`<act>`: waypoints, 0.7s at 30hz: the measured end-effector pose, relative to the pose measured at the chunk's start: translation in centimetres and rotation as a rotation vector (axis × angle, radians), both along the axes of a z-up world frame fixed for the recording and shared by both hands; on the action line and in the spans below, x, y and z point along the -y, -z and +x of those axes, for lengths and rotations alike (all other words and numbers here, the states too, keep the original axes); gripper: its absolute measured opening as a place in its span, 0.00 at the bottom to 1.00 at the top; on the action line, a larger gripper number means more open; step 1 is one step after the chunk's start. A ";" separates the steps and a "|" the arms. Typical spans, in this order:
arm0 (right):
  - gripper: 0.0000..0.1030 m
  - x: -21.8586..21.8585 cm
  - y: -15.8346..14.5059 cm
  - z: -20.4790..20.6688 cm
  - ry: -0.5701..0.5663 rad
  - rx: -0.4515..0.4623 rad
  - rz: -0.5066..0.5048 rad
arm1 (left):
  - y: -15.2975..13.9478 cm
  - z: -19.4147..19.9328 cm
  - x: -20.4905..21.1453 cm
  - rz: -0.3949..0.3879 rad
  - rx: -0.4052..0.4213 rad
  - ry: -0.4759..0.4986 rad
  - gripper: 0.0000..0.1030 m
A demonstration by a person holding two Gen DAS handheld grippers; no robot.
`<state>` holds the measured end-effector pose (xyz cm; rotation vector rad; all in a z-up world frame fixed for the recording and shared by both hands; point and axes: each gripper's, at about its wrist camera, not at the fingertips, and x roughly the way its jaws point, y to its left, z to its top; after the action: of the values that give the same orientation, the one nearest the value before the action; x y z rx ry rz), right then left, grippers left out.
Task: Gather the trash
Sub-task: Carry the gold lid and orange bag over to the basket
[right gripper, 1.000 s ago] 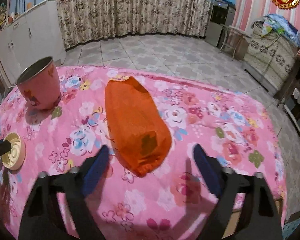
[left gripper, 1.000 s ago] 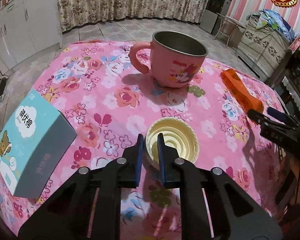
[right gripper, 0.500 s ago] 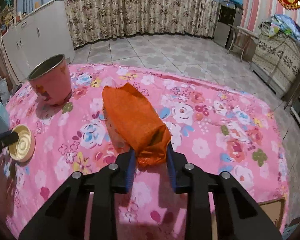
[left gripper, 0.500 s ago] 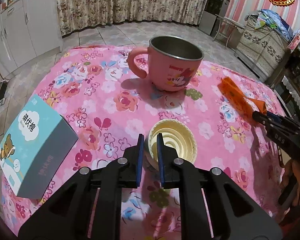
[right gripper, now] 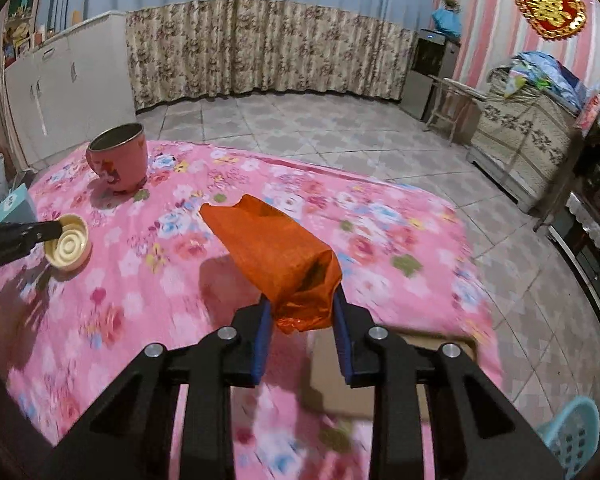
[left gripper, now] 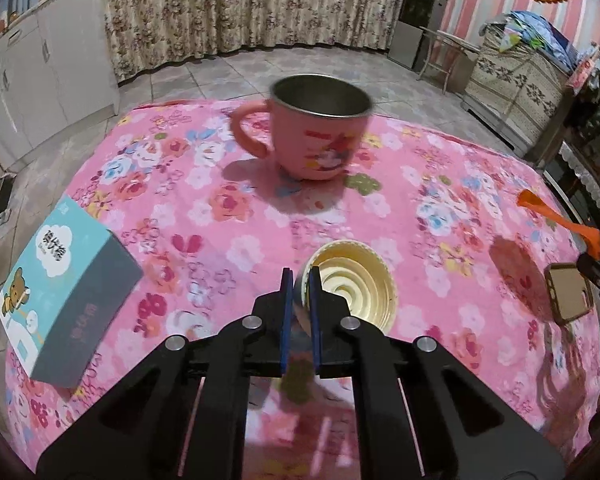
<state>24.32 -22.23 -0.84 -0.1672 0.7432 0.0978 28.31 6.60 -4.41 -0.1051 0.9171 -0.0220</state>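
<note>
Right gripper [right gripper: 300, 320] closed on the near end of the orange bag [right gripper: 274, 252], blue pads pressed to either side of the crumpled mouth. Held clear of the pink cloth [right gripper: 380, 240], with a shadow underneath. Long axis running forward and to the left, away from the fingers, far end tilted up. Directly below and just behind the fingers, an open cardboard box [right gripper: 340, 376] at the near table edge, blurred; judged the likely drop spot, so only a short pull back and down needed.

Left gripper [left gripper: 300, 292] pinched nearly shut on the near rim of the cream lid [left gripper: 352, 284], one pad inside the wall, one outside. Lid apparently tipped up off the cloth, though hard to tell through blur. Beyond it the pink cup [left gripper: 320, 136]; to the left a blue carton [left gripper: 64, 296]. Box well off to the right of this hand, so the right gripper nearer, left with the longer reach across
</note>
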 end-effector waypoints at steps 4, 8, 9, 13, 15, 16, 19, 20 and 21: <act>0.27 2.4 -1.3 -2.8 0.033 0.028 0.005 | -1.4 -1.4 3.3 0.017 0.034 0.069 0.06; 0.27 4.9 -2.9 -5.6 0.066 0.050 0.017 | -2.6 -3.6 6.8 0.036 0.077 0.121 0.06; 0.27 5.5 -3.1 -6.4 0.073 0.054 0.008 | -3.0 -4.2 7.7 0.037 0.086 0.131 0.06; 0.27 8.0 -4.0 -8.9 0.113 0.074 0.006 | -4.4 -6.2 11.2 0.040 0.125 0.162 0.06; 0.27 9.0 -4.4 -9.9 0.130 0.084 0.010 | -4.9 -7.1 12.6 0.039 0.138 0.177 0.06; 0.27 9.7 -4.7 -10.7 0.142 0.092 0.012 | -5.3 -7.8 13.7 0.043 0.150 0.186 0.06; 0.27 11.1 -4.9 -12.1 0.165 0.106 0.007 | -6.1 -9.1 15.5 0.043 0.174 0.203 0.06; 0.27 11.5 -4.9 -12.6 0.174 0.112 0.004 | -6.3 -9.4 16.0 0.041 0.177 0.206 0.06; 0.27 12.1 -4.9 -13.1 0.185 0.117 0.003 | -6.6 -9.7 16.7 0.037 0.181 0.210 0.06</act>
<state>11.20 -34.34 4.07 -0.0994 0.6388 -0.0866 18.57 -10.05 2.20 0.0283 0.7439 -0.2064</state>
